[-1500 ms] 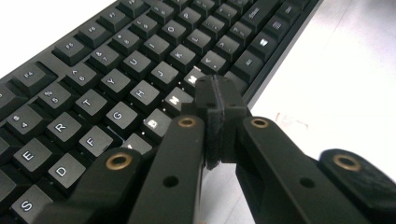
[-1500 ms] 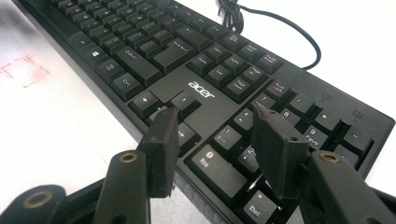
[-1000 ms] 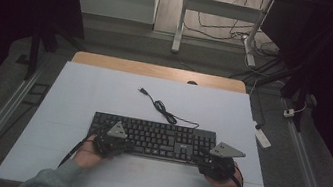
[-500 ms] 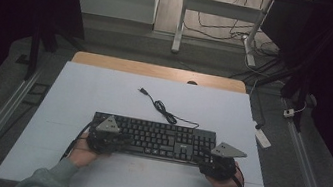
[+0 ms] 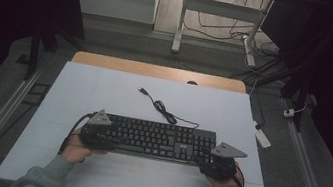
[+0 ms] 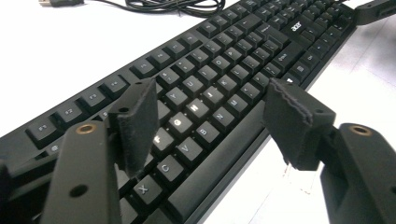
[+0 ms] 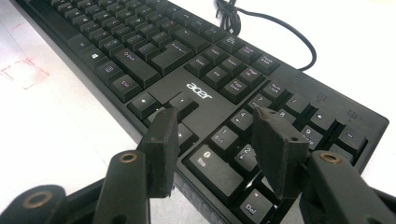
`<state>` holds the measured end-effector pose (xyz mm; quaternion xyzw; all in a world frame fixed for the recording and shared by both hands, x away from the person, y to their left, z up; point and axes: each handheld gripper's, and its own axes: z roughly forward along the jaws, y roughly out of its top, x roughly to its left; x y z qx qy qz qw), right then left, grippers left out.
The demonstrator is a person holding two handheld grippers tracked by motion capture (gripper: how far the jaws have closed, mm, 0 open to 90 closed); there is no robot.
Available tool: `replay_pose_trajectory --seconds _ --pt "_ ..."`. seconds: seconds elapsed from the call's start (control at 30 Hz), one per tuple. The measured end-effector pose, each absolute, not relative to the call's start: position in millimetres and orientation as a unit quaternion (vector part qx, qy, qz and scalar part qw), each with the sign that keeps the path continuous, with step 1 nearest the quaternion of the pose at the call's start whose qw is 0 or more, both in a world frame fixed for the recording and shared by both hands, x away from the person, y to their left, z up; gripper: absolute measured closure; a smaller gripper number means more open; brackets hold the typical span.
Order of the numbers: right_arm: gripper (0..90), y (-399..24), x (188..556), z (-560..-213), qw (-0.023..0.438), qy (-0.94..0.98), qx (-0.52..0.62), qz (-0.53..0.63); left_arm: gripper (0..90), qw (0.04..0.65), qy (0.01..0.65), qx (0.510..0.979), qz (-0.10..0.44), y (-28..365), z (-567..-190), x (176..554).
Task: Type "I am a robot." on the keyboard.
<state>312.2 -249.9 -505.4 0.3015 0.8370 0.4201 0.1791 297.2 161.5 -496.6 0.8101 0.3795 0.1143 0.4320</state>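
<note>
— On the white table top point(image 5: 103, 93), near the person's edge, lies the long black plastic keyboard point(image 5: 157, 140), flat and running side to side. Everything else sits around it.

— And the two tools?

— One at each end of the keyboard. The left gripper point(image 6: 210, 116) hangs over the letter keys at its left end; its jaws have just been opening and now stand wide, one pad above the key rows, the other out past the keyboard's near edge. Nothing is pinched between them.

— So the pads are off the keys?

— They look clear of them from the left gripper view, yes. The right gripper point(image 7: 212, 140) is at the keyboard's right end, over the number pad, jaws wide apart too, the near edge of the keyboard between them. Whether its pads touch the keys, I cannot tell.

— What about the cord?

— The thin black cable point(image 5: 164, 111) leaves the keyboard's far side, loops just behind it, and ends in a plug lying farther back on the table top. Beyond the keyboard's right end, off the table's side, rests a small white power strip point(image 5: 262, 137).
</note>
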Motion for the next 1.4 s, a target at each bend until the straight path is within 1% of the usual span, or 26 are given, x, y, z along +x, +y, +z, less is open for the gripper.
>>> replay_pose_trajectory --seconds 0.5,0.6,0.77,0.87,1.03,1.3,1.4 --pt "51.4 -249.5 312.0 -505.8 0.179 0.839 0.302 0.416 30.0 0.416 0.402 0.806 0.124 174.2 -495.4 301.8" --pt "51.4 -249.4 312.3 -506.2 0.177 0.839 0.301 0.418 30.5 0.409 0.401 0.809 0.129 175.5 -495.5 302.9" --pt "51.4 -248.7 312.4 -506.9 0.177 0.839 0.301 0.418 35.0 0.398 0.407 0.811 0.138 177.1 -496.8 306.5" --pt "51.4 -248.5 312.4 -507.1 0.176 0.839 0.301 0.418 39.6 0.397 0.406 0.811 0.139 179.0 -497.1 308.6" --pt "51.4 -247.7 312.5 -507.6 0.177 0.84 0.3 0.415 51.8 0.386 0.396 0.822 0.138 178.5 -497.9 314.7" --pt "51.4 -248.9 312.2 -506.4 0.177 0.837 0.302 0.42 74.7 0.368 0.397 0.83 0.132 176.4 -498.3 327.8" --pt "51.4 -249.1 311.8 -506.0 0.177 0.838 0.303 0.418 84.7 0.364 0.398 0.832 0.13 174.8 -497.4 334.3"
